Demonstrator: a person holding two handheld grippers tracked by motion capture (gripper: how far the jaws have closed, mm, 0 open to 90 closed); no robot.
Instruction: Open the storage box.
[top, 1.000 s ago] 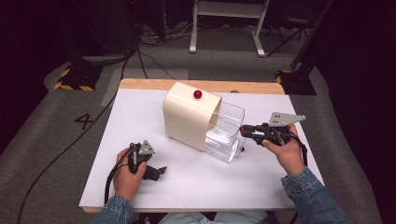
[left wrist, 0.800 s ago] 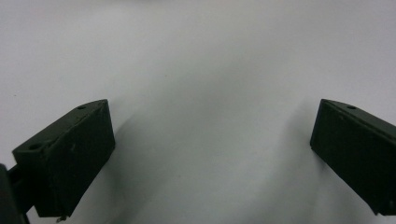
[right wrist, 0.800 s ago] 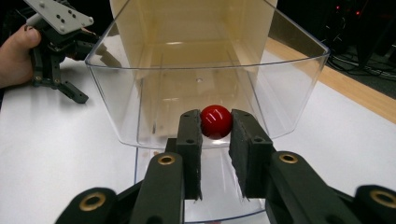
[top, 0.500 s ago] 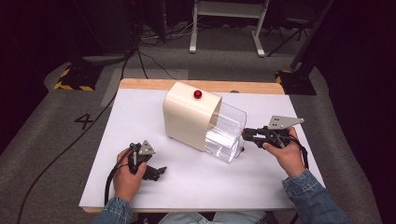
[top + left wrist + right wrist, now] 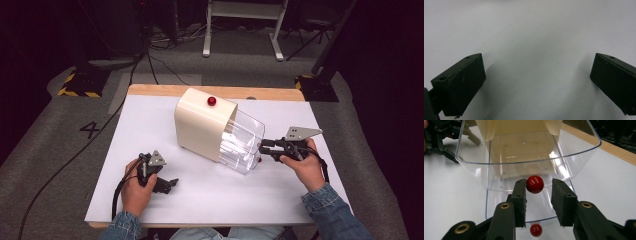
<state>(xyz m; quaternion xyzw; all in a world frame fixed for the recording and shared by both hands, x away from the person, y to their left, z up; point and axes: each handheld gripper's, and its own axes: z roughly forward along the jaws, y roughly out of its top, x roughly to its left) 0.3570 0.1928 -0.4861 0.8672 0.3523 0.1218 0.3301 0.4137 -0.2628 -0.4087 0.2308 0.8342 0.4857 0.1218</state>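
Note:
A cream box (image 5: pixel 202 125) with a red knob (image 5: pixel 212 101) on top stands mid-table. Its clear plastic cover (image 5: pixel 244 141) juts toward the right. In the right gripper view the clear cover (image 5: pixel 529 157) has a red knob (image 5: pixel 534 184) at its front edge, and a smaller red ball (image 5: pixel 535 230) shows below it. My right gripper (image 5: pixel 539 195) (image 5: pixel 263 148) is open with its jaws on either side of that knob. The left pad touches the knob and a gap remains on the right. My left gripper (image 5: pixel 170 184) (image 5: pixel 537 82) rests open on the white table with nothing between its jaws.
The white tabletop (image 5: pixel 150 125) has a wooden strip (image 5: pixel 165 90) along its far edge. Black cables (image 5: pixel 65 165) trail over the grey floor at left. A white stand (image 5: pixel 243 20) is behind the table.
The right gripper and the front edge of the clear cover have sunk slightly. The left gripper has not moved.

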